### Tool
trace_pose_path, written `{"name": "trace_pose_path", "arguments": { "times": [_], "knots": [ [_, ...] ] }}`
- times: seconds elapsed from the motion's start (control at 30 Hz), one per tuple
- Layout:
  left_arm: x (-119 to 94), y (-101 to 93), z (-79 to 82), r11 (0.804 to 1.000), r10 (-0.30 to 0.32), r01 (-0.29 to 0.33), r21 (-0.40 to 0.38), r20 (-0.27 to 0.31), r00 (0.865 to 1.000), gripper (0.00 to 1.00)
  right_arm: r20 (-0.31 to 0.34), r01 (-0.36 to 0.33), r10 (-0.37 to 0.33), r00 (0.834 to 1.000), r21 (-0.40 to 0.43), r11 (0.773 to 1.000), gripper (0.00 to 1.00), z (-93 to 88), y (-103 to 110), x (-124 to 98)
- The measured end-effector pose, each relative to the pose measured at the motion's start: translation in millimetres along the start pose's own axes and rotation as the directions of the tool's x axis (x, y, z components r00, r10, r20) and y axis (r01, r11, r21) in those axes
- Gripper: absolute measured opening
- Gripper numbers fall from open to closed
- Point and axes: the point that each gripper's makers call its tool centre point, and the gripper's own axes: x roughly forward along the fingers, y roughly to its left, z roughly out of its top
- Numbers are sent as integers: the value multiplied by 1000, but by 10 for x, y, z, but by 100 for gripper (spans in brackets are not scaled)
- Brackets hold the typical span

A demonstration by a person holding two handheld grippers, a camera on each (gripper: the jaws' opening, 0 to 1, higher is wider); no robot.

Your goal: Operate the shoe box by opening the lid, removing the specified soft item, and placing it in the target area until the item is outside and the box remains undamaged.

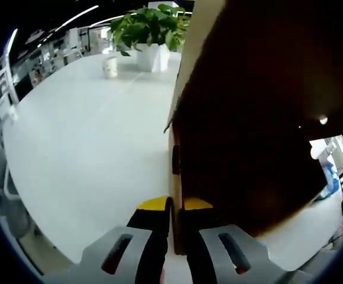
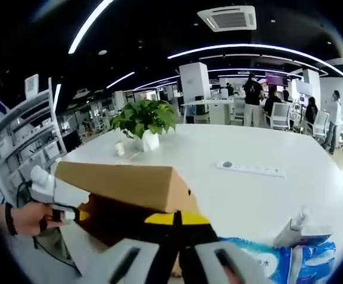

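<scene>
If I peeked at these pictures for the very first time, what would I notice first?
First you'd spot the big brown cardboard box right in front of both grippers, its raised lid looming dark on the right of the left gripper view. Behind it on the white table stands a leafy green plant in a white pot. At the bottom right of the right gripper view lies a blue and white packet.

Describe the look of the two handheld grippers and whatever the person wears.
The left gripper has black fingers with yellow tips on grey slotted mounts. The right gripper looks the same: black fingers, yellow tips, pale grey slotted mounts. In the right gripper view, the person's hand wears a dark wristband and grips a white-bodied handle.
</scene>
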Motion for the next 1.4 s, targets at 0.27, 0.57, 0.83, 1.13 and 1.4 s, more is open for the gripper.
{"name": "trace_pose_path", "arguments": {
  "times": [0.27, 0.57, 0.83, 1.13, 1.4],
  "knots": [
    [1, 3, 0, 1000, 2, -2, -2, 3, 1000, 4, 11, 5, -5, 1000, 6, 1000, 0, 20, -1, -3],
    [7, 10, 15, 996, -26, 30, -80, 51, 998, 6, 8, 8, -8, 1000, 20, 1000, 0, -5, -6, -1],
    [34, -23, 30, 989, -60, 71, -133, 80, 995, 8, -17, 10, -9, 1000, 39, 999, 0, -159, -27, 6],
    [47, -41, 41, 987, -72, 83, -135, 84, 994, 9, -23, -3, 4, 1000, 47, 999, 0, -193, 44, 41],
    [46, -34, 43, 987, -73, 84, -140, 86, 994, 9, -35, -9, 12, 999, 59, 998, 0, -268, 70, 58]
  ]
}}
